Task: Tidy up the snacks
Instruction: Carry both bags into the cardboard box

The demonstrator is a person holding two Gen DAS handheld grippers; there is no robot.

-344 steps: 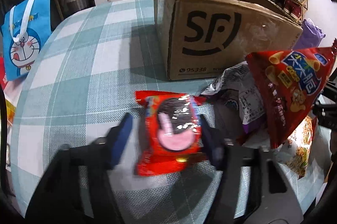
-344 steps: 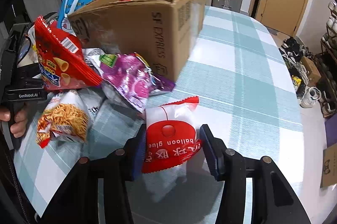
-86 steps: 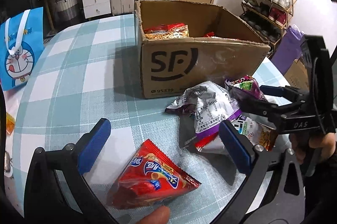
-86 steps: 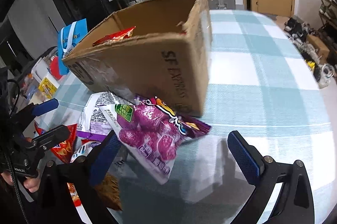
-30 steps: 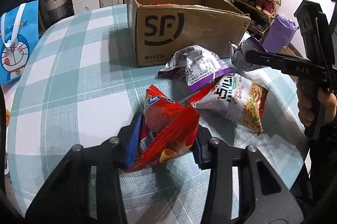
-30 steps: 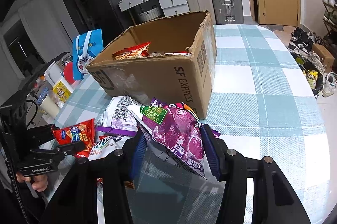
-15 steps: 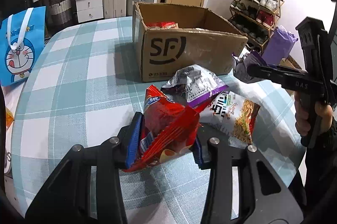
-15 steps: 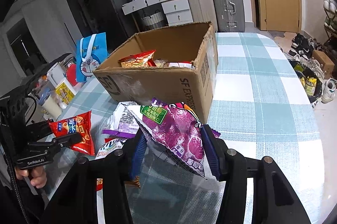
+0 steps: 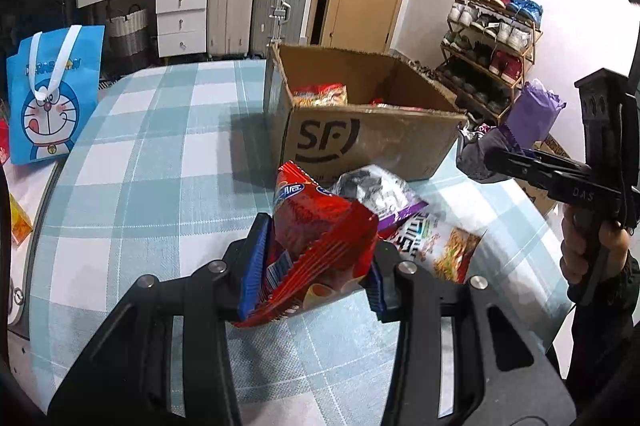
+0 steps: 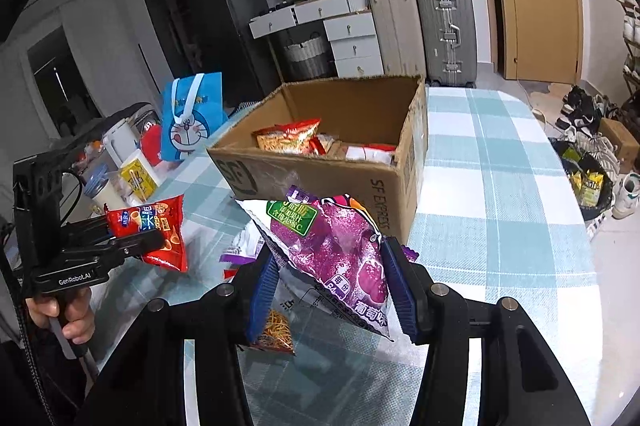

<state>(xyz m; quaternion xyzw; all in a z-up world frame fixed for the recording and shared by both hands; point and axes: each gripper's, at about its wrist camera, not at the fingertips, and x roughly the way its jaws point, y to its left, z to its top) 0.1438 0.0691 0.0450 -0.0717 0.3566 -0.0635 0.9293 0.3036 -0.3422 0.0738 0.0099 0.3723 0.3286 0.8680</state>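
On the checked tablecloth [image 9: 152, 161], seen from the left wrist, the left gripper [image 9: 314, 266] is pinching a red snack bag [image 9: 320, 246] between its blue pads, the bag crumpled and raised clear of the cloth. Just beyond it lie a silver-and-purple bag [image 9: 380, 193] and a noodle snack bag [image 9: 444, 246], partly overlapping. Behind them stands an open cardboard box [image 9: 368, 145] with packets [image 9: 320, 93] inside at its far left corner. To the right, a hand [image 9: 592, 250] holds the right gripper [image 9: 492, 155], which carries a purple bag [image 9: 480, 153] at its tip, close to the near right corner of the box. A blue cartoon tote bag [image 9: 52, 97] stands at the left edge of the table. Suitcases [image 9: 256, 5] and a shoe rack [image 9: 488, 41] line the room behind.

From the right wrist, the right gripper [image 10: 328, 290] is clamped on the purple bag [image 10: 340, 254], its pads pressing both sides, the bag tilted and held above the table [image 10: 500, 209]. The noodle snack bag [image 10: 276, 330] lies below it. The cardboard box [image 10: 360, 181] sits just ahead, open, with several packets [image 10: 288, 137] resting on its floor. To the left, the other hand [image 10: 68, 314] holds the left gripper [image 10: 156, 238], closed on the red snack bag [image 10: 160, 230], which hangs off the cloth, near the box's left corner. The tote bag [image 10: 192, 117] stands behind that.
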